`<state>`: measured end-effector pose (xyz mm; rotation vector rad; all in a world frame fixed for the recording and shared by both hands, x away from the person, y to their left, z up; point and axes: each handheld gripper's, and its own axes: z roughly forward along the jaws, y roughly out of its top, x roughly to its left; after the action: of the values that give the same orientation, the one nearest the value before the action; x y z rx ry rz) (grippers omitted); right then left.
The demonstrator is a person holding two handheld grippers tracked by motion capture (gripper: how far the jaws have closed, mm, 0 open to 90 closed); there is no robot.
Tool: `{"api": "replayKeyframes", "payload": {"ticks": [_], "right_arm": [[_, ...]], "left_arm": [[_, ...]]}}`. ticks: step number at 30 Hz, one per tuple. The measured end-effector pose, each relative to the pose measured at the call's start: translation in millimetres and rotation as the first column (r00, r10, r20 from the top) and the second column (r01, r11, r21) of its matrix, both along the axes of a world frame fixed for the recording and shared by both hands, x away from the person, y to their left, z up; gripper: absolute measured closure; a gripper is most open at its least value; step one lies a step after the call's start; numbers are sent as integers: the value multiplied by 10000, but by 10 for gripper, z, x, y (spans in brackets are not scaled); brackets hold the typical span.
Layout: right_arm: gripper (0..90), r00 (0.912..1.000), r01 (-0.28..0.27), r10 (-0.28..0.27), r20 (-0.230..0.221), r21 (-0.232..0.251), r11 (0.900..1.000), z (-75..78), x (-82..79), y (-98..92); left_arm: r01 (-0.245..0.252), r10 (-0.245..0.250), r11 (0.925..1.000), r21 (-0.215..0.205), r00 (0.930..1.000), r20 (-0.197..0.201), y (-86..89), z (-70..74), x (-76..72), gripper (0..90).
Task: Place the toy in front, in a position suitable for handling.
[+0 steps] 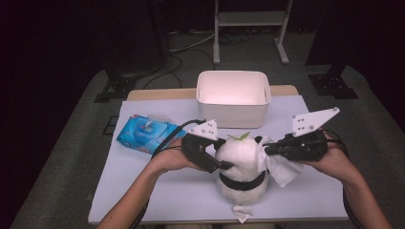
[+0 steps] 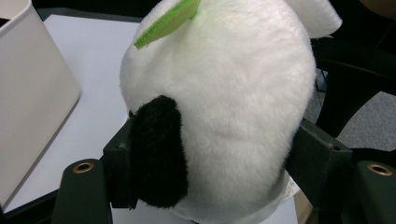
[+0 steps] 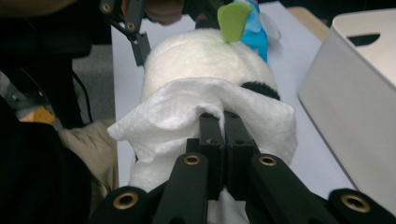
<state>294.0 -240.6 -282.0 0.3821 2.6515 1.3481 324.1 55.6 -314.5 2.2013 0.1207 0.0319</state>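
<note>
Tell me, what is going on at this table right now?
A person is wiping a white plush toy that stands on the table. The left gripper is clamped around the toy's head and holds it upright. The right gripper is shut on a white wipe and presses it against the other side of the head. A blue pack of wipes and a white bin sit behind.

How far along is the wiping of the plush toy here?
Done: a wipe is out of the blue pack, pinched in the shut right gripper. In hand: the left gripper clamps the plush toy while the wipe lies against its head. Left, probably: the rest of the toy; the white bin is unused.
</note>
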Motion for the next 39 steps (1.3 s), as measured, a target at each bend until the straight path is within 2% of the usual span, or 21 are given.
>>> {"api": "replayKeyframes", "payload": {"ticks": [3,5,10,16,19,21,25,28,33,36,39], "right_arm": [[877,9996,54,-61,-268,-273,9996,-99,18,-19],[876,9990,80,-89,-442,-194,9998,-135,19,-41],[876,9979,121,-143,-634,-347,9993,-216,15,-73],[877,9967,215,-235,-783,-262,9994,-268,7,-120],[876,9960,265,-279,-844,-182,9995,-299,9,-142],[876,9953,317,-326,-911,-109,9994,-316,6,-163],[876,9943,394,-399,-986,-66,9992,-356,-5,-206],[876,9953,436,-439,-865,-48,9990,-334,-24,-238],[876,9975,483,-494,-497,-243,9985,-186,-49,-240],[875,9985,413,-415,-368,-52,9991,-100,-45,-229],[875,9993,352,-354,-115,-164,9992,-28,-38,-178]], "left_arm": [[-42,39,9998,-187,9999,-152,-5,-41,11,234],[-148,144,9996,-253,9997,-172,-3,-50,20,198],[-324,306,9990,-316,9980,-549,16,-122,33,133],[-271,211,9979,-588,9948,-998,17,-276,64,100],[-273,190,9966,-782,9943,-1049,8,-308,70,101],[-248,156,9956,-907,9947,-1015,7,-321,71,112],[-235,137,9934,-1122,9961,-871,6,-320,61,216],[-176,89,9930,-1167,9972,-747,-3,-290,55,264],[-88,48,9963,-858,9989,-470,-32,-201,39,287],[12,-26,9982,-598,9997,-238,-67,-161,15,291],[23,-30,9988,-493,9999,-139,-68,-125,17,295]]}}
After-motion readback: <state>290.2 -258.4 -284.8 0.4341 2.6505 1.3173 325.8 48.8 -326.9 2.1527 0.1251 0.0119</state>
